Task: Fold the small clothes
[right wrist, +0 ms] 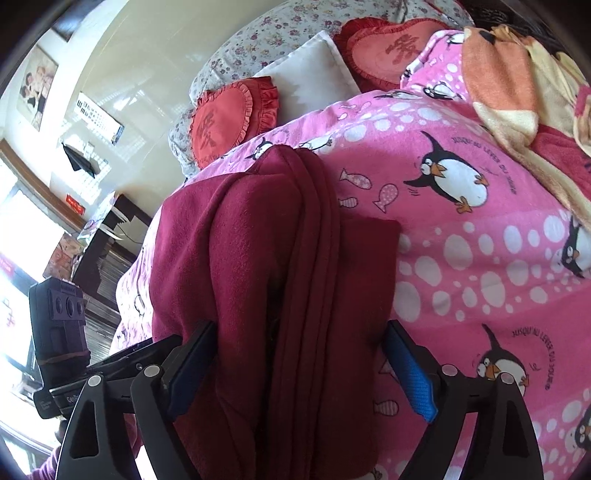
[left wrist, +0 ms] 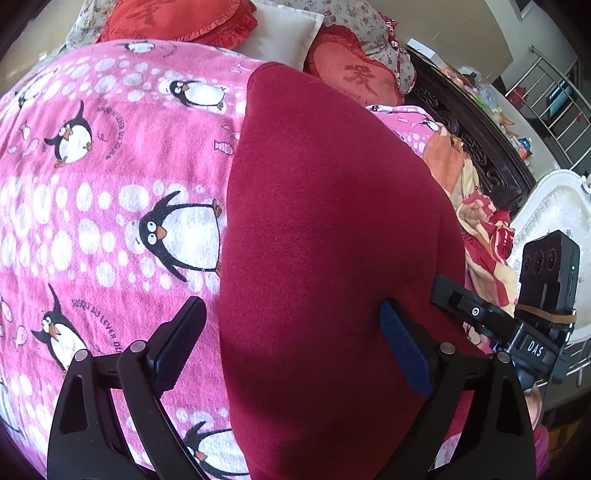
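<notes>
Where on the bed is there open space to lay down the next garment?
Free: the pink penguin blanket left of the folded maroon garment in the left wrist view, running up to the red heart cushions. Crowded: the strip between the garment and the dark carved bedframe, where the orange-and-cream blanket is bunched.

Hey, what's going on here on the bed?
A person is folding a dark red garment on a pink penguin blanket with two handheld grippers. The garment lies folded in layers. The left gripper and right gripper both stand open around it, pads not pressing, so it looks released.
</notes>
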Tool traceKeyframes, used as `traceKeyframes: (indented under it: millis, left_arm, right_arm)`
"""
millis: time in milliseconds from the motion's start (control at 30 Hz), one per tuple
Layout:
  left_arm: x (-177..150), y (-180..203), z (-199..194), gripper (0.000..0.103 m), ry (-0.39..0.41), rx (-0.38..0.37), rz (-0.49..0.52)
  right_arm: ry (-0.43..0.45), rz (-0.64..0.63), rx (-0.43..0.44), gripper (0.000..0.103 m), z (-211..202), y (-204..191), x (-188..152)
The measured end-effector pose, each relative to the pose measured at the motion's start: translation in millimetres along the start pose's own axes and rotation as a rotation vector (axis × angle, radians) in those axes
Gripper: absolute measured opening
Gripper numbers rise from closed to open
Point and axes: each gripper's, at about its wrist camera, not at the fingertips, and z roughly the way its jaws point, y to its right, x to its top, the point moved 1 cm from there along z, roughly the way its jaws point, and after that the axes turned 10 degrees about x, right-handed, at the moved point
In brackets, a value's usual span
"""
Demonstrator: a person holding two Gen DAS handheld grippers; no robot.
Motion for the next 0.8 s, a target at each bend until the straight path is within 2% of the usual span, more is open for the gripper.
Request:
traceKeyframes:
  millis: [367,600,700,767,800]
  left_arm:
    - [3,5,11,0.101,0.002,-0.003,0.003]
    - [7,9,20,0.103,-0.011,-0.002,0.001]
    - [6,10,20,0.102,-0.004,-0.003,0.004]
    - [4,12,17,0.09,0.012,-0.029,0.022]
    - [3,14,14,0.08,0.015,-0.049,0.029]
  right_arm:
    - [-0.007,-0.025,0.003,0.1,12,5,3]
    - [0.012,-0.023,0.006,0.1,12,8,3]
    - [0.044,-0.054,-0.013,0.09,7,2,-1]
    - [0.055,-0.083,-0.031,0.079,2,-4,-3]
    - [0.061,-0.088,-0.03,0.074,0,-7,-4]
